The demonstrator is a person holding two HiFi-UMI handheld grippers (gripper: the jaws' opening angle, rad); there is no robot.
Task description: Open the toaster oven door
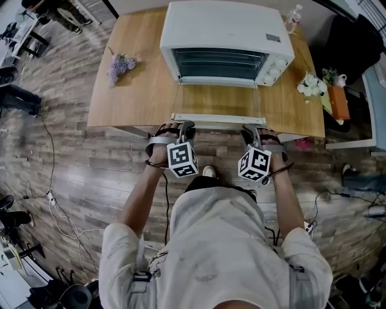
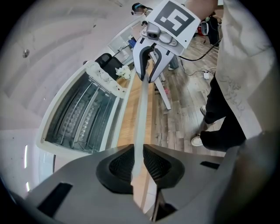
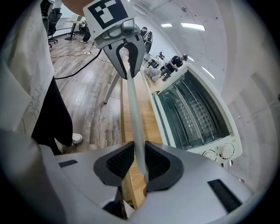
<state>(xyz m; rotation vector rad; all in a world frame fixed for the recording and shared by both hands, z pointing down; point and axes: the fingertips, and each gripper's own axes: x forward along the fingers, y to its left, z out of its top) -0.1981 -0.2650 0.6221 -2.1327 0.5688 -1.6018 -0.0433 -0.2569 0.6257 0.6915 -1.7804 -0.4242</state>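
Note:
A white toaster oven (image 1: 223, 24) stands at the back of the wooden table (image 1: 132, 96). Its glass door (image 1: 218, 99) lies flat and open toward me, with the pale handle bar (image 1: 217, 119) at the table's front edge. My left gripper (image 1: 184, 128) is shut on the bar's left end and my right gripper (image 1: 250, 134) on its right end. In the left gripper view the handle (image 2: 141, 113) runs between my pads (image 2: 122, 164) to the right gripper (image 2: 150, 65). The right gripper view shows the same bar (image 3: 132, 113) between its pads (image 3: 156, 164), reaching the left gripper (image 3: 128, 59). The oven cavity (image 3: 192, 113) shows wire racks.
Purple flowers (image 1: 120, 63) lie left of the oven, white flowers (image 1: 310, 84) right of it. A bottle (image 1: 294, 15) stands at the back right, an orange box (image 1: 339, 101) beyond the table's right edge. Cables (image 1: 54, 205) trail over the wood floor.

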